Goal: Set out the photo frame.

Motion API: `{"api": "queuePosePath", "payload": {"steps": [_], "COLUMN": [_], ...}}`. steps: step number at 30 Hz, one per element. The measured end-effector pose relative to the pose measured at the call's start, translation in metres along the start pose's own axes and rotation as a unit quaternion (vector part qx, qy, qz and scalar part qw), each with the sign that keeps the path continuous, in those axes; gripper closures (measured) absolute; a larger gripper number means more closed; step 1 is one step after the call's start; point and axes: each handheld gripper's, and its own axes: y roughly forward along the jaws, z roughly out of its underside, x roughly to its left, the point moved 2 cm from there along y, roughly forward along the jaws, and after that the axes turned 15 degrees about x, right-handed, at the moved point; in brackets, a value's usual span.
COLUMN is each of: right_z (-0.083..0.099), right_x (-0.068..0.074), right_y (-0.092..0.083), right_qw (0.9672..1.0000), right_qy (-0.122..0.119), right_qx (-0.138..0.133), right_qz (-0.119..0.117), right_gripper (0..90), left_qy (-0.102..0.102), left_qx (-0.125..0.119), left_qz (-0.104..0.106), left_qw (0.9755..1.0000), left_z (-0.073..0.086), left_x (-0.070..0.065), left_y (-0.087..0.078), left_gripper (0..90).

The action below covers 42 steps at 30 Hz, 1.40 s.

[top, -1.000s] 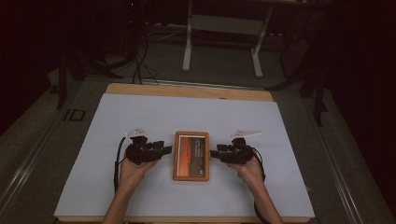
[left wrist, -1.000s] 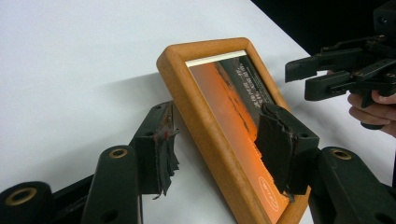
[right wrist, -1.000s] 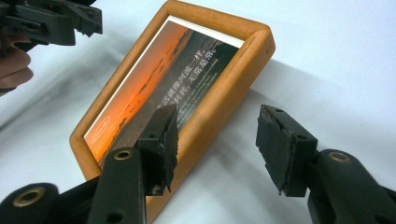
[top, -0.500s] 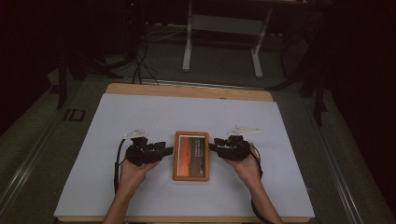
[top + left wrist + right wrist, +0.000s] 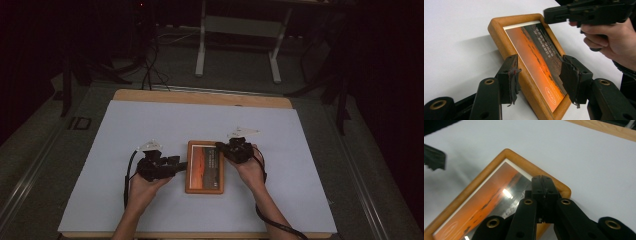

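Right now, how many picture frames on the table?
1. The wooden picture frame lies near the middle of the white table cover, between the left gripper at its left edge and the right gripper over its far right corner.

High view: fixed above the near side of the desk (image 5: 125,125), facing forward and down, far enough to take in the whole white top and dark floor beyond. Left gripper view: riding low behind 2 black jaws, looking along them, close on the wooden picture frame (image 5: 524,62), with the right gripper (image 5: 586,12) beyond. Right gripper view: mounted likewise, angled down, very near 1 frame corner. Shared by all 3: frame and surrounding white desk surface.
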Motion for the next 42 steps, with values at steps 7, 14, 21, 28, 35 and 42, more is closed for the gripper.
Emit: {"api": "queuePosePath", "payload": {"steps": [7, 14, 21, 28, 35, 42], "right_z": [0.001, 0.006, 0.016, 0.024, 0.029, 0.029], "right_x": [-0.002, -0.007, -0.017, -0.026, -0.030, -0.030], "right_y": [0.009, 0.009, 0.010, 0.015, 0.018, 0.018], "right_qw": [0.9998, 0.9999, 0.9994, 0.9982, 0.9975, 0.9976], "right_qy": [0.007, 0.012, 0.033, 0.056, 0.065, 0.063], "right_qx": [0.007, 0.003, 0.006, 0.016, 0.022, 0.023], "right_qz": [0.015, 0.010, 0.009, 0.015, 0.016, 0.017], "right_gripper": [90.0, 90.0, 90.0, 90.0, 90.0, 90.0], "left_qy": [-0.003, -0.021, -0.020, -0.024, -0.012, -0.033], "left_qx": [0.002, -0.020, -0.021, -0.010, 0.020, 0.033], "left_qz": [-0.007, -0.013, -0.026, -0.013, -0.022, 0.005], "left_qw": [1.0000, 0.9995, 0.9992, 0.9996, 0.9995, 0.9989], "left_z": [0.000, -0.003, -0.004, -0.005, -0.003, -0.004], "left_x": [-0.002, -0.011, -0.015, -0.030, -0.040, -0.043], "left_y": [0.001, -0.006, -0.006, 0.006, 0.025, 0.039], "left_gripper": [47.1, 43.1, 37.7, 28.4, 27.6, 33.8]}}
